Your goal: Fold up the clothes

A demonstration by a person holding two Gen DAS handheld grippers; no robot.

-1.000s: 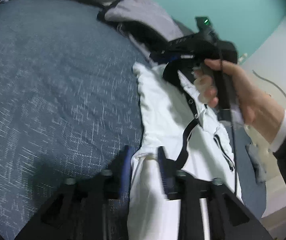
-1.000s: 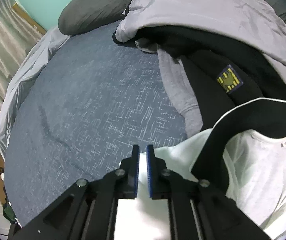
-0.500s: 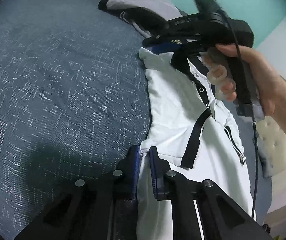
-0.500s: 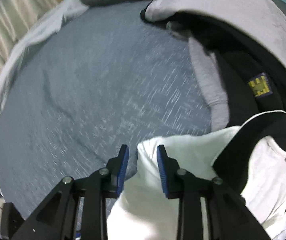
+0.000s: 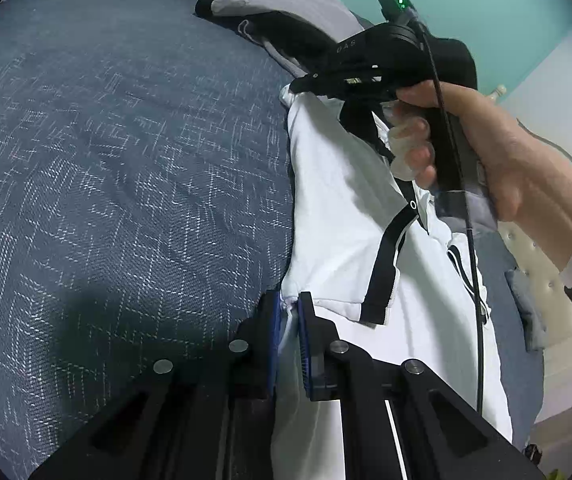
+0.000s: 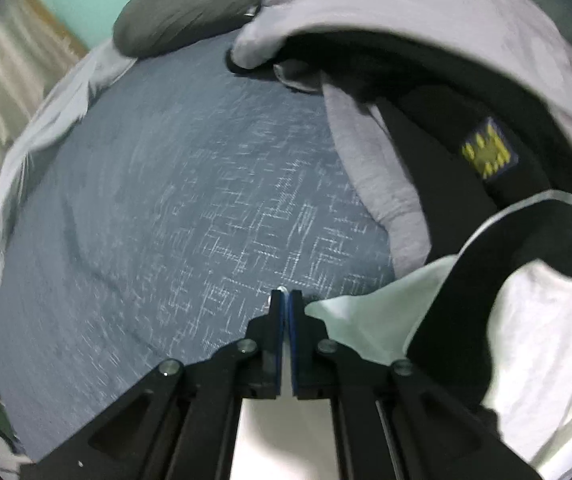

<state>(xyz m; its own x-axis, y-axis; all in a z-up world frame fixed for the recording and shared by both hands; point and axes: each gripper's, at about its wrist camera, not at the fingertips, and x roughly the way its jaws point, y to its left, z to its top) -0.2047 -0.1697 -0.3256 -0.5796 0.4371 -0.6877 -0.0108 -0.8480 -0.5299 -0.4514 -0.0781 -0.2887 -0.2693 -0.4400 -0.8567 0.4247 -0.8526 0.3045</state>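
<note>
- Barely started, I'd say: the white shirt [image 5: 342,208] with black trim lies in a long strip on the bed, no neat fold yet.
- left gripper [image 5: 286,320] is clamped on a bunched edge of it at the near end.
- right gripper [image 6: 285,320] is closed too; a sliver of white at its tips suggests it pinches the far corner.
- Bedspread [image 5: 126,160] is dark blue with a white fleck weave.
- Pile of grey and black clothes [image 6: 426,60] waits beyond, so plenty left.
- Teal wall [image 5: 506,8] behind.

A blue-grey patterned bedspread [image 5: 126,152] carries a white black-trimmed shirt [image 5: 342,208], a heap of grey and black clothes [image 6: 426,40] and a dark pillow [image 6: 182,8].
</note>
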